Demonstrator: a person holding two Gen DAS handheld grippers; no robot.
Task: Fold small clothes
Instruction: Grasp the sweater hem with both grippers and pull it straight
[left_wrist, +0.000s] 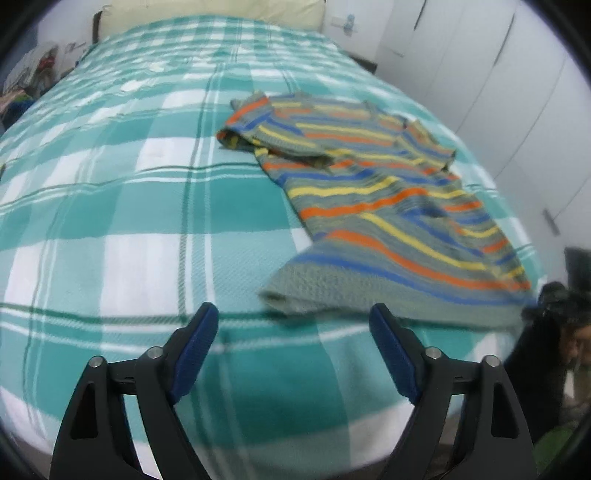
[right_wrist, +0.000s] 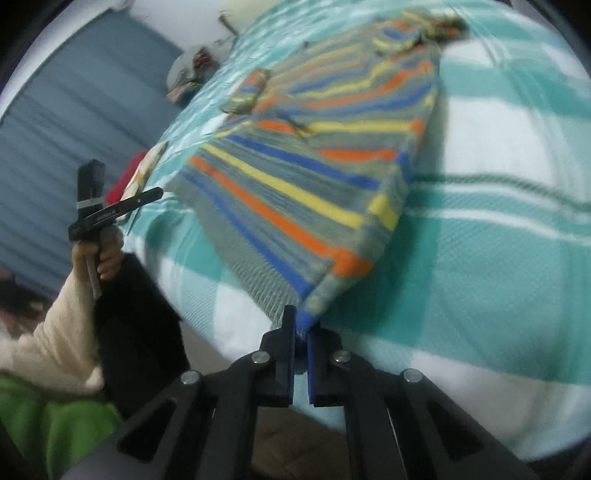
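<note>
Right wrist view: right gripper (right_wrist: 301, 330) pinching striped shirt (right_wrist: 314, 155) hem (on bed (right_wrist: 498, 258)); left gripper (left_wrist: 293, 325) fingers spread, empty.

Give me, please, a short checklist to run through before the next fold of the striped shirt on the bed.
1. Right gripper clamped on the near corner of the striped shirt: ok, hem fabric sits between shut jaws.
2. Left gripper ready to grab: ok, jaws wide open with nothing between them.
3. Left gripper lined up with the other hem corner: ok, the grey hem edge lies just ahead of its fingers, not yet touched.
4. Shirt flat on the bedspread: not ok, a sleeve is bunched up and the body is wrinkled.
5. Far sleeve laid out: cannot tell, blurred.
</note>
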